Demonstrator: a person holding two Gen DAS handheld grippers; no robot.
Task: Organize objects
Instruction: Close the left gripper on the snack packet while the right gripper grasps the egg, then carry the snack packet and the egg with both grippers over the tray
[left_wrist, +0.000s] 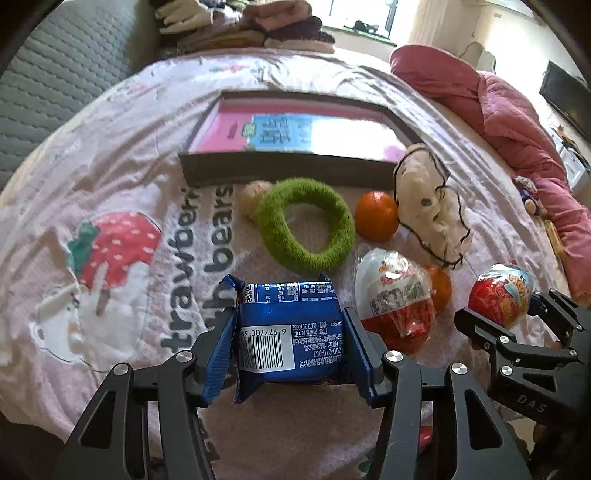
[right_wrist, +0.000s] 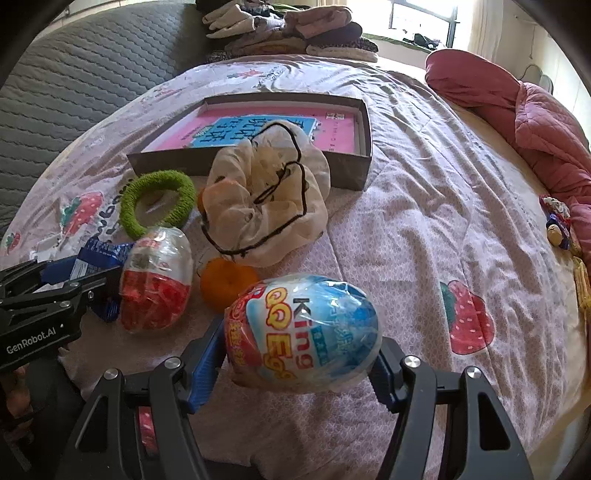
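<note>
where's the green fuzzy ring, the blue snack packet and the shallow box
green fuzzy ring (left_wrist: 334, 218), left wrist view, on its right-hand band
blue snack packet (left_wrist: 291, 314), left wrist view, middle of the wrapper
shallow box (right_wrist: 243, 164), right wrist view, on its near outer wall

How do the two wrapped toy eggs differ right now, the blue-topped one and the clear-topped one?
The blue-topped egg sits between the right tool's fingers; the clear-topped egg lies free on the bedsheet, beside the left tool that grips the blue snack packet. The blue-topped egg shows large printed lettering; the clear-topped egg shows a red lower half. Both are egg-shaped and wrapped in shiny film.
</note>
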